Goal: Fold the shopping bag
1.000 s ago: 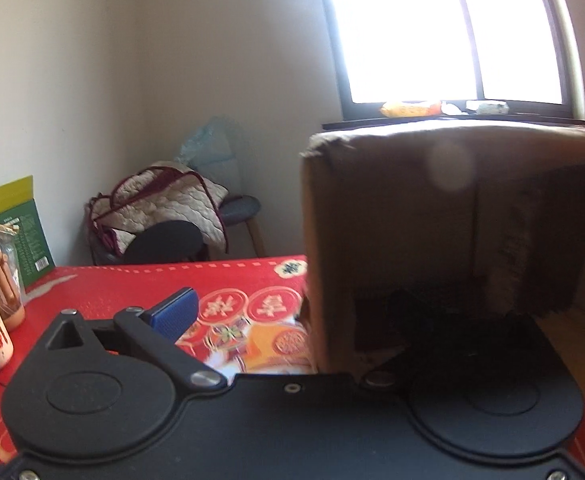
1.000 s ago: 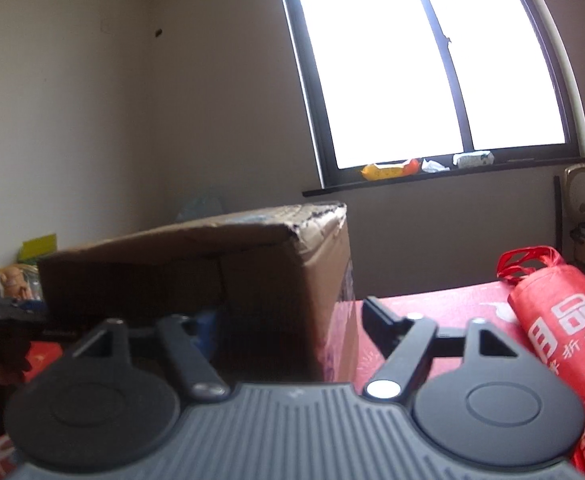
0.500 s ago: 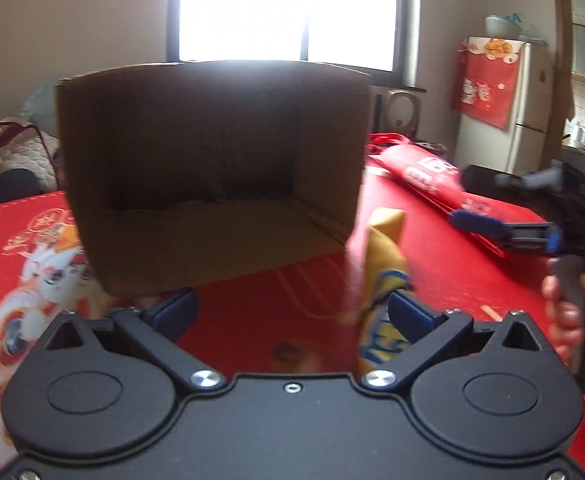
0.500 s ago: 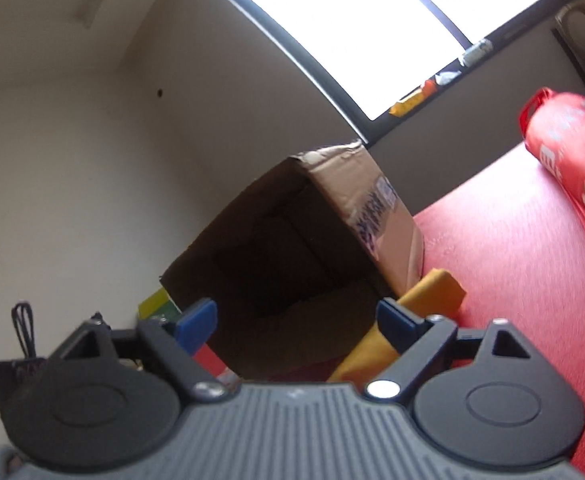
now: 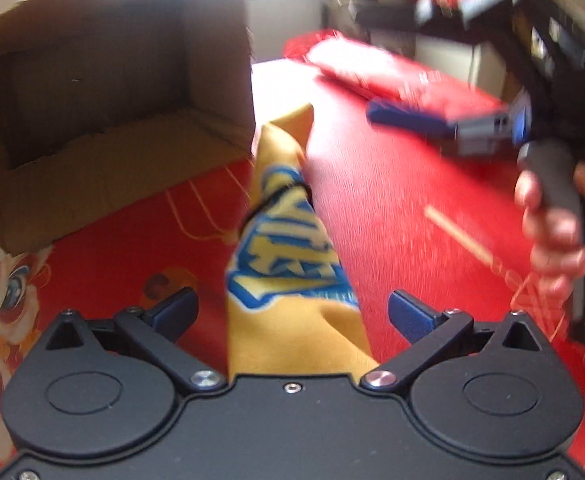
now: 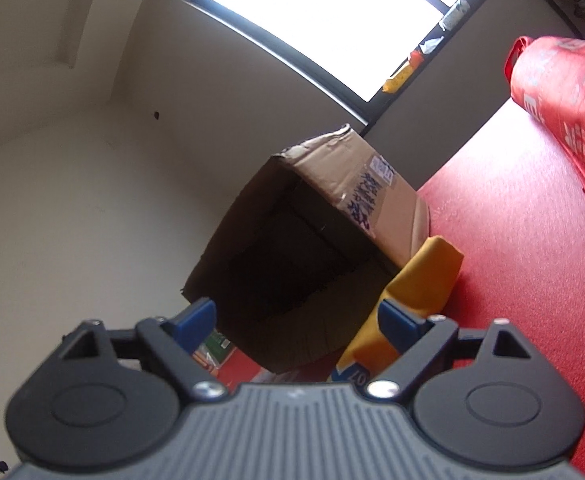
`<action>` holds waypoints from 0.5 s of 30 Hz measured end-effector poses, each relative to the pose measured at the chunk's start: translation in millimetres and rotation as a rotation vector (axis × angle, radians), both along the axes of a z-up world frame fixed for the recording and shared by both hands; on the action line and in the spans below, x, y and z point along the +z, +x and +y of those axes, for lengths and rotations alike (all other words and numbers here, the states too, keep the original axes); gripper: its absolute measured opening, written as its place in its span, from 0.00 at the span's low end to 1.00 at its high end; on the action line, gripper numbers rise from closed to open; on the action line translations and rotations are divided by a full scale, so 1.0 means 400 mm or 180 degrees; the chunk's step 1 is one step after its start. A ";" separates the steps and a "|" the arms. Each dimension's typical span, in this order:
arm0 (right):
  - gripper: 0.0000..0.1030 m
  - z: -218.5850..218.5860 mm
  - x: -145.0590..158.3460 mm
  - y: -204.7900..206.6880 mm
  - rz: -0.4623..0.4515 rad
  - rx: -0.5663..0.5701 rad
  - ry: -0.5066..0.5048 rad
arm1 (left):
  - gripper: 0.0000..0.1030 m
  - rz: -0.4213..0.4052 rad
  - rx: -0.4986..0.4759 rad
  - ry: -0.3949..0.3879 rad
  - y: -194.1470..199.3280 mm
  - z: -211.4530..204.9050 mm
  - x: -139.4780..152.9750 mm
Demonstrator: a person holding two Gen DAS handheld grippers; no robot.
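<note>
A brown cardboard box [image 5: 108, 92] lies on its side at the left of a red patterned surface [image 5: 412, 208], its open mouth facing the cameras. Just right of the box, a yellow shopping bag [image 5: 288, 248] with blue lettering lies bunched into a long narrow roll (a dark band pinches it partway along). One end of it is beside the box's corner, and the other runs between the fingers of the left tool [image 5: 292, 312]. That tool's blue-padded fingers are spread wide on either side of the bag, gripping nothing. Farther right, the right tool [image 5: 444, 120] hangs blurred above the surface, held by a hand [image 5: 552, 232]; in its own view its fingers stand wide apart, holding nothing. A second, red bag [image 5: 392, 68] lies at the far right.
</note>
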State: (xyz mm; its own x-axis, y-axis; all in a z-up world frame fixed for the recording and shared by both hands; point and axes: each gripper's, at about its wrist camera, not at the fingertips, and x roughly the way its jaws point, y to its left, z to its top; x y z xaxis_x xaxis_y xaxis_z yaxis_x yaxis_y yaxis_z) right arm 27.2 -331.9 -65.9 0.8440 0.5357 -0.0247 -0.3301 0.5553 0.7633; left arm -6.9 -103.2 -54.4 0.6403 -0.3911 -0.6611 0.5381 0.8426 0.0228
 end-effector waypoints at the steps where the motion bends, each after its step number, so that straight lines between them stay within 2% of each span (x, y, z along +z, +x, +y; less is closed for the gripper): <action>1: 0.86 -0.003 0.001 -0.002 0.0001 -0.0013 0.0013 | 1.00 -0.0004 0.0021 0.0009 -0.001 -0.001 -0.004; 8: 0.88 -0.015 -0.003 -0.003 0.0068 -0.0041 0.0082 | 1.00 -0.0035 0.0171 0.0068 -0.004 -0.011 -0.035; 15: 0.93 0.011 -0.015 0.013 0.0414 -0.0059 -0.0244 | 1.00 -0.0087 0.0398 0.0113 -0.012 -0.013 -0.044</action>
State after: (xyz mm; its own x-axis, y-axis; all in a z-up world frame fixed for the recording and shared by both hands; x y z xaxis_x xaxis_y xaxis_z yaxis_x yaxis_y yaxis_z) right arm 32.5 -327.3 -71.9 0.8408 0.5124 -0.1748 -0.2203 0.6188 0.7540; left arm -11.8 -108.4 -71.8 0.7007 -0.2837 -0.6547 0.4277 0.9014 0.0672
